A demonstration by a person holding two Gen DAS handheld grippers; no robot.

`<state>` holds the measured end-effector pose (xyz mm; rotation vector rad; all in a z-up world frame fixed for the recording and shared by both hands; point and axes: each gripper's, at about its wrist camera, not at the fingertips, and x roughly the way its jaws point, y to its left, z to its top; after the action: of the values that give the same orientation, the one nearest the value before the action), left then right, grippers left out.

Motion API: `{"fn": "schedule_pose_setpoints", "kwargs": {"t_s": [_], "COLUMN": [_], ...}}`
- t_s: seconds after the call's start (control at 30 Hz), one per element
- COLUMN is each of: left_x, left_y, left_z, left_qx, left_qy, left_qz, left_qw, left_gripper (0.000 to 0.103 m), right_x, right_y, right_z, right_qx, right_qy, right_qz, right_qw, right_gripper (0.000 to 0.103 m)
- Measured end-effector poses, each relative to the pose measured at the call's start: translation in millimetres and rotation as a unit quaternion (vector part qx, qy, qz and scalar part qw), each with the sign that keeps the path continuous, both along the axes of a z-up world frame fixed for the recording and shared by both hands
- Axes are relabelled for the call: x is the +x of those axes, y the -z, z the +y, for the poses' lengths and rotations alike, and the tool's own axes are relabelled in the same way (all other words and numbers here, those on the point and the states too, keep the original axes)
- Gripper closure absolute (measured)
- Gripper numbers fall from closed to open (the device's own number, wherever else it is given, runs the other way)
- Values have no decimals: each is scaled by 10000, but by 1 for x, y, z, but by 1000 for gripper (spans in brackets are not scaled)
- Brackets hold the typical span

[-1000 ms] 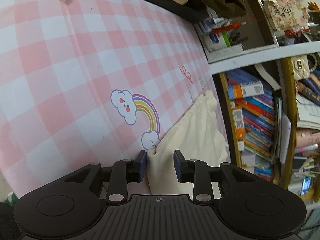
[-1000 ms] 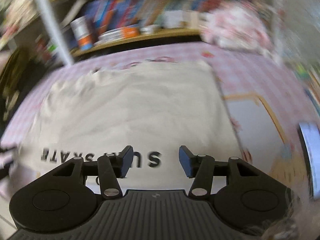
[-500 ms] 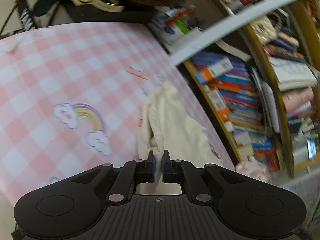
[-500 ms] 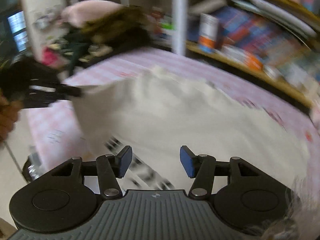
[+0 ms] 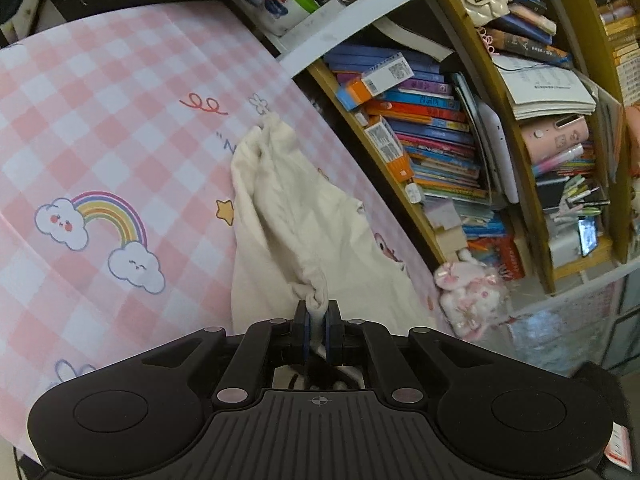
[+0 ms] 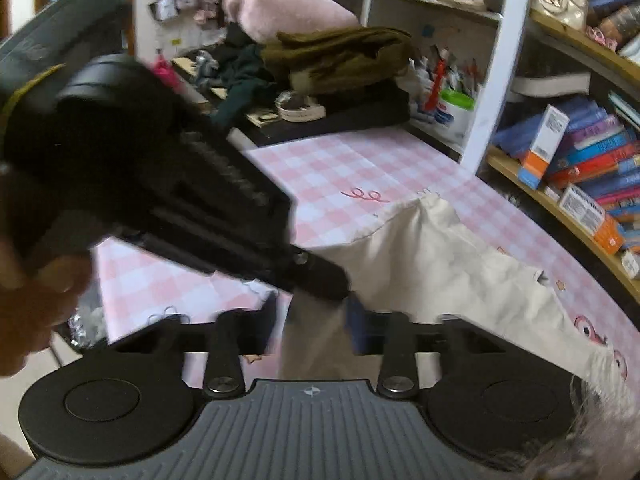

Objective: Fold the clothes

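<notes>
Already a bunched corner of the cream shirt [image 5: 304, 216] is pinched between the pressed-together jaws of the left gripper [image 5: 316, 322] and held lifted, while the rest of the shirt is draped down onto the pink checked worktop [image 5: 100, 120], near the edge that faces the bookshelf [image 5: 440, 128]. In the right wrist view the right gripper [image 6: 312, 330] is seen just beside the left one, its jaws having just been closing; cloth lies between them, but motion blur hides whether the pads press on it, so its grip cannot be told. Several slips are likely from here. Should the right gripper close on nothing, the shirt would be left hanging from one corner and twisted. Should too small a tuft be held on the left, it could be pulled free. The two grippers could also be knocked together, being so near.
</notes>
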<state>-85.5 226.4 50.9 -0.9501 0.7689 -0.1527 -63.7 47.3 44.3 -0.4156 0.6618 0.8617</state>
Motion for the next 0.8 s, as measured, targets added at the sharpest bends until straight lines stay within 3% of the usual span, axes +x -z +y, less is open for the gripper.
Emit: {"fn": "schedule_pose_setpoints", "kwargs": {"t_s": [0.07, 0.1, 0.13, 0.3, 0.43, 0.6, 0.63, 0.67, 0.7, 0.73, 0.8], "left_x": [-3, -5, -8, -8, 9, 31, 32, 34, 34, 35, 36], "left_y": [2, 5, 8, 36, 57, 69, 72, 74, 75, 77, 79], "left_z": [12, 19, 26, 49, 50, 43, 43, 43, 44, 45, 46], "left_qx": [-83, -120, -162, -995, -1628, -1786, -1773, -1749, -1719, -1679, -1588], "left_qy": [-18, -83, -159, -300, -138, 273, 283, 285, 282, 296, 341], "left_qz": [-6, -7, -7, -21, -9, 51, 66, 105, 158, 211, 317], "left_qw": [10000, 9999, 9997, 9946, 9866, 9835, 9837, 9841, 9846, 9851, 9862], "left_gripper": [75, 54, 41, 30, 26, 26, 28, 28, 32, 43, 58], "right_x": [1, 1, 1, 3, 0, -2, -3, -3, -2, 0, 5], "right_y": [1, 1, 1, -7, -10, 1, 3, 5, 3, 0, -7], "right_z": [2, 2, 2, -3, 4, 24, 28, 30, 28, 24, 14], "right_qx": [-6, -7, 1, 97, 102, -106, -173, -243, -283, -304, -343], "right_qy": [81, 120, 177, 560, 628, 491, 432, 360, 318, 321, 363], "right_qz": [75, 98, 113, 165, 233, 428, 515, 629, 725, 795, 941], "right_qw": [9999, 9999, 9998, 9982, 9977, 9978, 9976, 9971, 9965, 9959, 9943], "right_gripper": [98, 98, 98, 98, 98, 97, 92, 79, 70, 62, 62]}}
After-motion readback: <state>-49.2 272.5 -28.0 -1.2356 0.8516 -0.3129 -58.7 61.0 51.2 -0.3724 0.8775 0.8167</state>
